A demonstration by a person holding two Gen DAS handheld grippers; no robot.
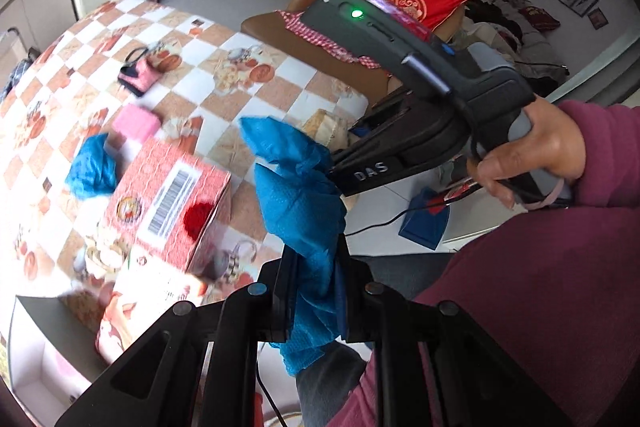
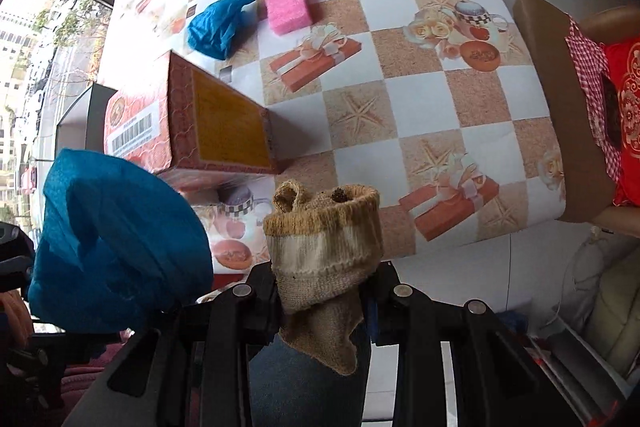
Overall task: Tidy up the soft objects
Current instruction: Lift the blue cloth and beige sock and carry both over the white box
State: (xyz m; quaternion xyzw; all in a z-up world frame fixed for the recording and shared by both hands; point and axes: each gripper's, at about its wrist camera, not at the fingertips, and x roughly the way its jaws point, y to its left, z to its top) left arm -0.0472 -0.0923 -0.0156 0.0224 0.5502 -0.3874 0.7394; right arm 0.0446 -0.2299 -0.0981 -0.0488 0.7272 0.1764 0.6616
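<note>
Blue cloth (image 1: pixel 304 195) pinched in left gripper (image 1: pixel 316 291), tan sock (image 2: pixel 324 259) in right gripper (image 2: pixel 324 287); loosely hanging, either could slip out

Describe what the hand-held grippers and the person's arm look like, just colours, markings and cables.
Both are matte black linkages with round silver-grey pivot pins. The right hand-held gripper carries white "DAS" lettering, a grey-and-black pistol handle, a lit green indicator and a thin black cable. The left hand-held gripper looks alike in build. The bare right hand emerges from a maroon sleeve.

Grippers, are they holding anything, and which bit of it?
The left gripper pinches the blue cloth near its lower end; the right gripper pinches the tan sock around its middle.
</note>
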